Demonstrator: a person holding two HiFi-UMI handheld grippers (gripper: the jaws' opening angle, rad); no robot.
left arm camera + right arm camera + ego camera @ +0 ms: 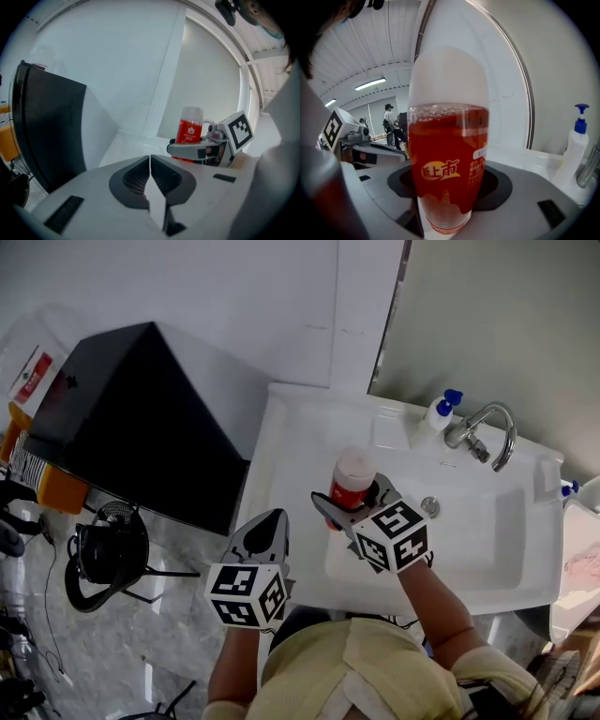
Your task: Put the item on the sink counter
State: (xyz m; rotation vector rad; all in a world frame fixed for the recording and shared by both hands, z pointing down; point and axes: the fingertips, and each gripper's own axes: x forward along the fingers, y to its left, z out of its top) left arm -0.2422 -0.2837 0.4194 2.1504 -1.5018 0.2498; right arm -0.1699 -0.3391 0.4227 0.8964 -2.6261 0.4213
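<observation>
While the right tongs (352, 505) are closed on the lower part of the bottle (353, 474), the bottle stands upright between the jaws. It is a clear one, filled with red drink and closed by a white cap. In the head view it is above the left side of the sink, about where the flat worktop (300, 427) meets the basin (469, 531). We cannot tell if its bottom already touches anything.

The left tongs (150, 164) are pressed together with nothing between them. They hang at 7 o'clock of the bottle, near the front left corner of the sink.

We see several risks from here:

- **Landing on the rim:** If the bottle comes down on the sloped rim and not on the flat strip at 10 o'clock of it, it will probably tip into the basin when the jaws open.
- **Low grip:** The grip is low and the bottle is tall and nearly full. We think a fast move or a tilted wrist could make it lean in the jaws.
- **Slippery surface:** The white surface looks glossy, so the bottle may slide if it is released at an angle.
- **Things close by:** The soap dispenser (436, 416) and the faucet (487, 432) stand at 2 o'clock, well apart, and are in danger only if we carry the bottle far to that side. The left tongs are near enough to bump the bottle if they rise.
</observation>
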